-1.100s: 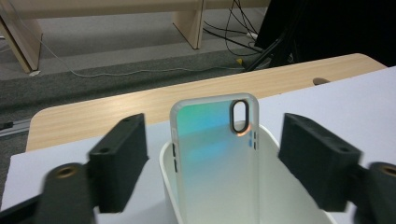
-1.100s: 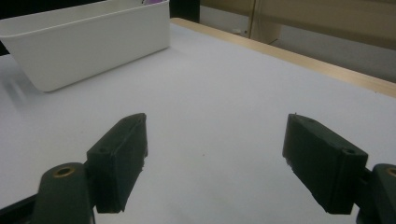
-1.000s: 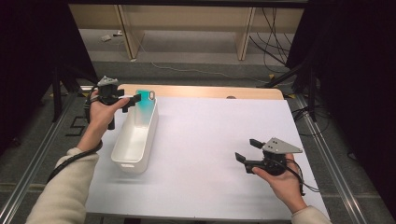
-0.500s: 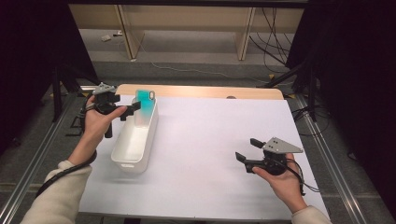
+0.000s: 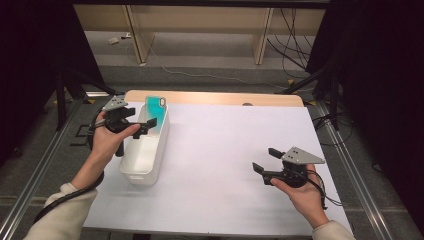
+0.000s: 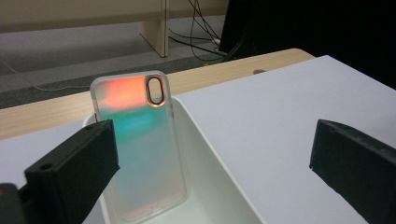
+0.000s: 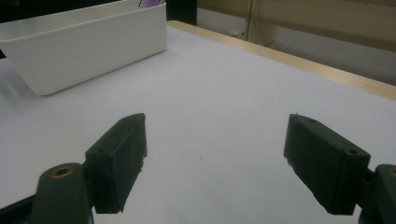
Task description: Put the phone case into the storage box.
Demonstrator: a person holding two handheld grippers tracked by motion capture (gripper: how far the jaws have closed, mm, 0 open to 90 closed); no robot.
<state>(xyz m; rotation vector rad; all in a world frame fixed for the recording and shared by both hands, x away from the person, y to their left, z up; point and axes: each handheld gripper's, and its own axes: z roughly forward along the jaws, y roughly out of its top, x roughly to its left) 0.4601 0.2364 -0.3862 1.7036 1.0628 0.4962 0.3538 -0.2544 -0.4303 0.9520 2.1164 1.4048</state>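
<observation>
**Phone case stands in the white bin, both tongs spread**

An iridescent phone case (image 6: 137, 149) stands on end inside a long white plastic bin (image 5: 145, 150), leaning against the bin's far end wall. The case is a thin, glossy shell with rounded corners and a pale translucent rim; its back shimmers from orange-red at the top through teal to a milky pink lower down, and an oval camera cutout sits in its upper corner. The bin is smooth, rectangular, with softly rounded corners and a rolled rim.

The left tongs (image 5: 145, 122) hover over the far end of the bin, just beside the case. Their jaws have just been opening and now stand wide apart, with nothing pinched between them; in the left gripper view the case shows behind the left-hand jaw, free of both matte black pads.

The right tongs (image 5: 265, 160) are held low over the table (image 5: 225, 140), well apart from the bin, jaws spread wide with only bare surface between them.

The table is covered by a smooth white sheet, with a light wooden edge showing along its far side. Beyond it lie a grey floor, pale wooden furniture legs and loose black cables; dark curtains close both sides.
</observation>
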